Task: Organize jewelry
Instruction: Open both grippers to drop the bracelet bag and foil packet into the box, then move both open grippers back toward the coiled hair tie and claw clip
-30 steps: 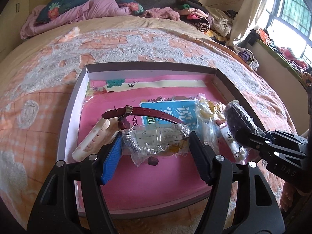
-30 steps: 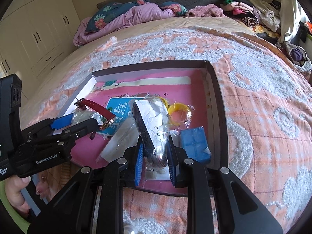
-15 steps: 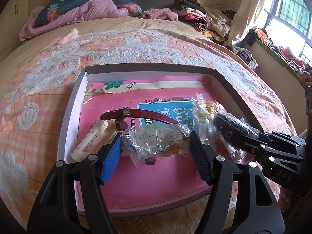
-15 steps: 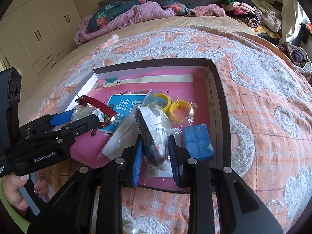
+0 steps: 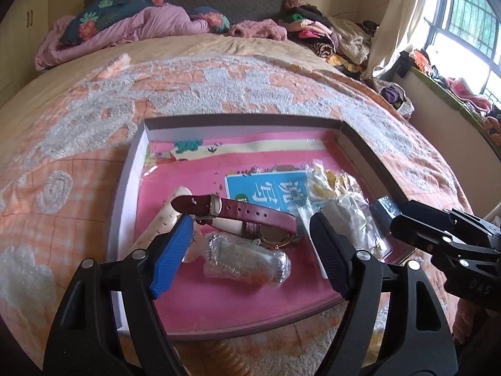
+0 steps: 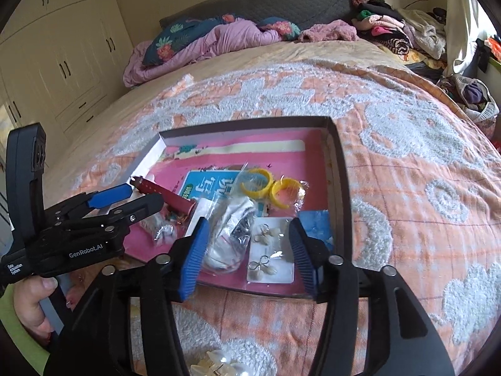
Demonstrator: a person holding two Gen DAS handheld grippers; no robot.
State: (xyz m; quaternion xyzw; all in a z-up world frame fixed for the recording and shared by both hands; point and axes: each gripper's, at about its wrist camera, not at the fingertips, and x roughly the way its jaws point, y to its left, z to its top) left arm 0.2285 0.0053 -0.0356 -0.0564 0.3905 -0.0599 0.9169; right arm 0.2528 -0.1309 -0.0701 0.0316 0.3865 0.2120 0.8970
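The jewelry all sits in the shallow tray point(image 5: 360, 153) with the pink lining, in the middle of both views, on the orange and white bedspread point(image 6: 407, 163). In your left view the maroon watch point(image 5: 250, 216) lies across the centre of the tray, and just below it a clear bag with a silvery bracelet point(image 5: 244, 258) rests flat on the pink. Your left gripper point(image 5: 250, 260) is released and its jaws are opening; the bag lies between the pads but neither one touches it. A cream hair clip point(image 5: 166, 219) pokes out behind the blue left pad.

In the right view, lower centre, a crumpled clear bag point(image 6: 228, 235) and a white card of earrings point(image 6: 269, 250) lie between the pads of your right gripper point(image 6: 247, 253). That one is let go too, jaws opening, nothing pinched. Two yellow bangles point(image 6: 269, 185) sit above them, and a blue box point(image 6: 316, 222) is at the tray's right wall.

Your hand point(image 6: 31, 300) shows at the lower left edge of the right view.
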